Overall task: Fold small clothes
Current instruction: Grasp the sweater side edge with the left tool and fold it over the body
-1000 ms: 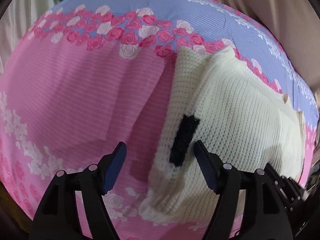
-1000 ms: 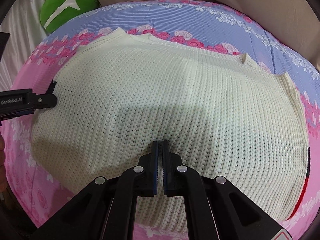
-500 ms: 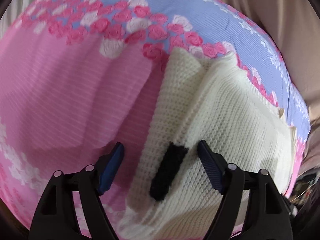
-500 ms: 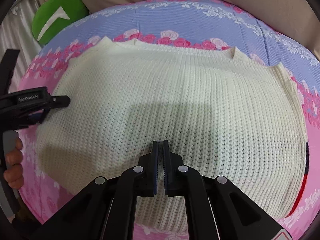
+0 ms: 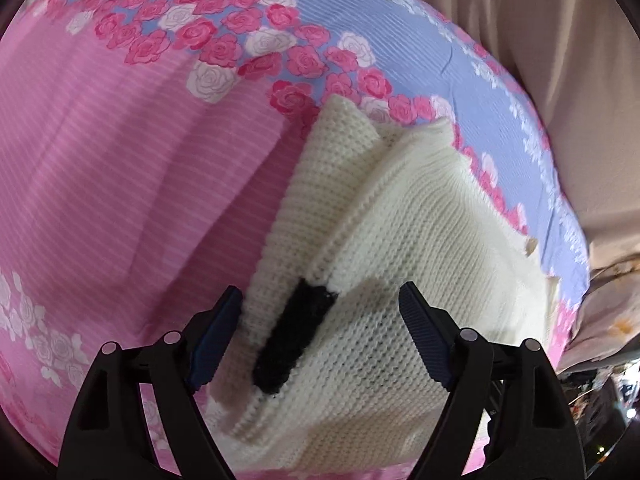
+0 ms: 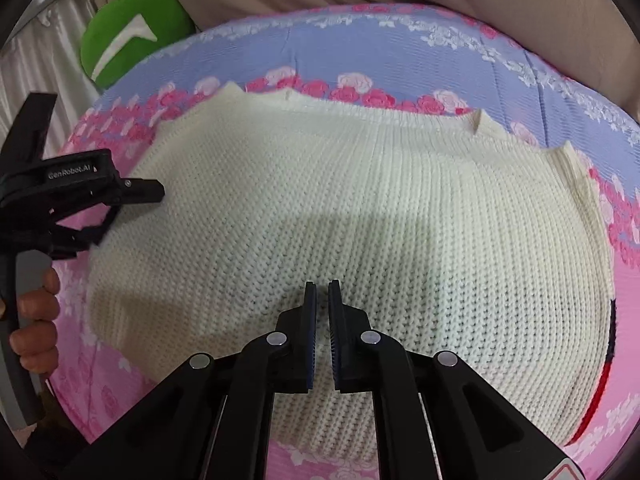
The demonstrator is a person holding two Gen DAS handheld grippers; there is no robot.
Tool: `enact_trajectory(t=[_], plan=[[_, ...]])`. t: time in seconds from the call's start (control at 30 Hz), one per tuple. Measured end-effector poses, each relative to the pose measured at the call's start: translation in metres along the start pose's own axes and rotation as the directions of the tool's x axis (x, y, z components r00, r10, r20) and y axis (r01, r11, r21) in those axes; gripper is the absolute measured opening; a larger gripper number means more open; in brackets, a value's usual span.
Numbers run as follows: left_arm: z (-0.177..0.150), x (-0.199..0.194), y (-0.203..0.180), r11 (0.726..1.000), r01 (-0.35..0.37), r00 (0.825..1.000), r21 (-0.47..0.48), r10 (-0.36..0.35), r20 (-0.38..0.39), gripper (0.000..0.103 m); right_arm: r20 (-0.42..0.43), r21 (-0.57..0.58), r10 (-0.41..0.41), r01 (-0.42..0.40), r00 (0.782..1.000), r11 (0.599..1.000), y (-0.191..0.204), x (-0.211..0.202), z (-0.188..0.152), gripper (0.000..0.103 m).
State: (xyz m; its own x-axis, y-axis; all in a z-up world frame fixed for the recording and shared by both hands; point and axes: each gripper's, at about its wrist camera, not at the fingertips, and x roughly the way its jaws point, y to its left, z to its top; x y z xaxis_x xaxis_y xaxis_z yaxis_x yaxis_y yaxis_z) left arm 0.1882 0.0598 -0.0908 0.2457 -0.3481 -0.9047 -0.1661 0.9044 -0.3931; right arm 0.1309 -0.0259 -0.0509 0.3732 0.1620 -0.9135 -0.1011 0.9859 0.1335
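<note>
A cream knitted sweater (image 6: 360,216) lies flat and partly folded on a pink and blue rose-print bed sheet (image 6: 400,48). In the left wrist view its folded left edge (image 5: 400,232) shows a black knit patch (image 5: 296,340). My left gripper (image 5: 320,332) is open, its jaws either side of that black patch at the sweater's edge; it also shows at the left of the right wrist view (image 6: 132,196). My right gripper (image 6: 322,312) is shut and empty, just above the sweater's near middle.
A green cushion (image 6: 128,40) lies at the bed's far left corner. Beige curtains (image 5: 540,60) hang behind the bed. A red and dark stripe (image 6: 604,364) shows at the sweater's right edge. Bare pink sheet (image 5: 120,200) lies left of the sweater.
My left gripper has moved forward and lower over the sweater's left edge, so the black patch now sits between its open jaws. My right gripper has drawn back slightly, still shut.
</note>
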Motion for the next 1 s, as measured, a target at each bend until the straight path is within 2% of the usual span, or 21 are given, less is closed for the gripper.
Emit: enact_trajectory(t=[0.07,0.1,0.13,0.2,0.3,0.43,0.53,0.63,0.67,0.83,0.9,1.0], plan=[[0.000,0.004,-0.002,1.000,-0.009,1.000,-0.004,0.009,0.001,0.071,-0.016,-0.007,0.001,-0.001,1.000,1.000,-0.001,0.007,-0.003,0.007],[0.000,0.004,-0.004,1.000,-0.006,1.000,-0.005,0.006,0.011,0.058,-0.013,-0.004,0.000,0.000,1.000,1.000,0.000,0.003,-0.002,0.007],[0.001,0.003,-0.005,1.000,0.013,1.000,-0.006,-0.013,0.006,0.052,-0.004,0.003,0.006,-0.006,1.000,1.000,0.000,-0.004,-0.003,0.007],[0.002,-0.002,-0.006,0.999,0.038,0.999,-0.016,-0.038,0.005,0.032,0.021,0.007,0.018,-0.018,1.000,1.000,-0.001,-0.019,-0.008,0.008],[0.002,-0.014,-0.018,0.998,0.062,0.998,-0.001,-0.062,0.034,0.024,0.053,0.010,0.044,-0.045,0.998,0.999,-0.003,-0.043,-0.024,0.009],[-0.007,-0.044,-0.049,0.992,0.114,0.990,0.058,-0.119,0.081,0.021,0.069,0.014,0.076,-0.077,0.995,0.997,-0.009,-0.073,-0.058,0.010],[-0.022,-0.065,-0.089,0.980,0.131,0.983,0.152,-0.149,0.109,0.020,0.073,0.024,0.089,-0.091,0.993,0.996,-0.015,-0.093,-0.086,0.010],[-0.044,-0.077,-0.136,0.954,0.139,0.978,0.265,-0.175,0.115,0.020,0.077,0.023,0.063,-0.065,0.995,0.998,-0.023,-0.110,-0.110,0.010],[-0.055,-0.075,-0.158,0.938,0.144,0.978,0.316,-0.184,0.101,0.020,0.081,0.030,0.054,-0.056,0.995,0.998,-0.027,-0.115,-0.116,0.010],[-0.099,-0.034,-0.240,0.884,0.166,0.983,0.437,-0.186,0.002,0.020,0.109,0.129,-0.015,0.000,0.994,0.992,-0.067,-0.141,-0.144,0.011],[-0.122,-0.008,-0.270,0.866,0.155,0.987,0.476,-0.156,-0.038,0.020,0.115,0.176,-0.041,0.020,0.993,0.984,-0.083,-0.149,-0.155,0.011],[-0.153,0.031,-0.306,0.844,0.111,0.994,0.525,-0.096,-0.056,0.020,0.107,0.247,-0.077,0.048,0.991,0.968,-0.109,-0.158,-0.178,0.011]])
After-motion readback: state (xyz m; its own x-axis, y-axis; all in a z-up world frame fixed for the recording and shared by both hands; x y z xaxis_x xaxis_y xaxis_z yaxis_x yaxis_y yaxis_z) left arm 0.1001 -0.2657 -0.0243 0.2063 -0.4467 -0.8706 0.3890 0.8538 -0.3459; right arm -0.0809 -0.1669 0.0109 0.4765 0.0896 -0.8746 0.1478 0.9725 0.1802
